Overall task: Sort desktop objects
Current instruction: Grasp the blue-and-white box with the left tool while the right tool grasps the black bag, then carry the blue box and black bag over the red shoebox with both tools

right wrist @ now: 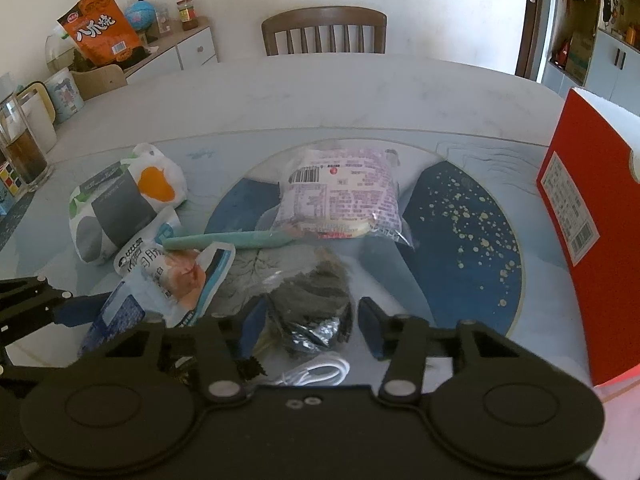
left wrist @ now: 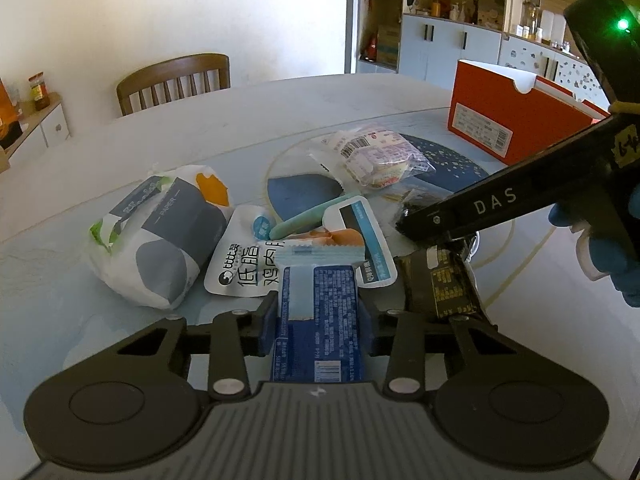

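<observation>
- Grasping looks like the step in hand: the left hand-held gripper [left wrist: 316,320] has its blue pads against both sides of a dark blue printed snack packet [left wrist: 316,312] at six o'clock in the clutter, clamped on it.
- Right hand-held gripper [right wrist: 308,320] straddles a clear crinkled bag of dark dried food [right wrist: 316,292]; its jaws stand apart, the right pad clearly off the bag.
- Other clutter, including a mint-green pen [right wrist: 228,239] and a white patterned tissue pack [left wrist: 160,236], lies on the pale blue worktop [left wrist: 60,280].
- Next move probably calls for lifting the packet toward the open orange cardboard box [left wrist: 516,116] at two o'clock.
</observation>
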Tool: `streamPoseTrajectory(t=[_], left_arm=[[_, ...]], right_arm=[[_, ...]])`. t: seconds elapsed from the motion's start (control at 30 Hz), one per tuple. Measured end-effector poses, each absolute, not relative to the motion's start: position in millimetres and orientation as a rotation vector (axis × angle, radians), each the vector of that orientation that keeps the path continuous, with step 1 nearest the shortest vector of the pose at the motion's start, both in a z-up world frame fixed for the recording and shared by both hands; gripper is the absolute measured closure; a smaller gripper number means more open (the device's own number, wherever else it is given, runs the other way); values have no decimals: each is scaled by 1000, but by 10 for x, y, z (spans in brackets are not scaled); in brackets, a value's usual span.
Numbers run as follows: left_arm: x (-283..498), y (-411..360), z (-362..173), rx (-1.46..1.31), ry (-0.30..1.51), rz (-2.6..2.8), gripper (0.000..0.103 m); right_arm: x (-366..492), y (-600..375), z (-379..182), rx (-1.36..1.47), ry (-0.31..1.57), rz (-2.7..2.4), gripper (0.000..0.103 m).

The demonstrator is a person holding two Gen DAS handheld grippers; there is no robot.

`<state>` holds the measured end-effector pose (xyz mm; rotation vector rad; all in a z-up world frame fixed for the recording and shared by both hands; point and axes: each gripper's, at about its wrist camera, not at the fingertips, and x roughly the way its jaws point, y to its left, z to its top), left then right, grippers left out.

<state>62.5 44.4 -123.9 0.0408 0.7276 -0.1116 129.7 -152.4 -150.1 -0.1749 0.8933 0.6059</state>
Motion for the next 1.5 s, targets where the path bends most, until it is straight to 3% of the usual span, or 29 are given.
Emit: streamPoseTrajectory(t=[0.3,1.5], left_arm=[[637,431,-1158,18,731,-118,67],[691,-150,-75,-31,672,-106,67]], right_arm=[[1304,-1562,-1446,-185,882,576,66],[1227,-2540,-550,-104,783,589,66]])
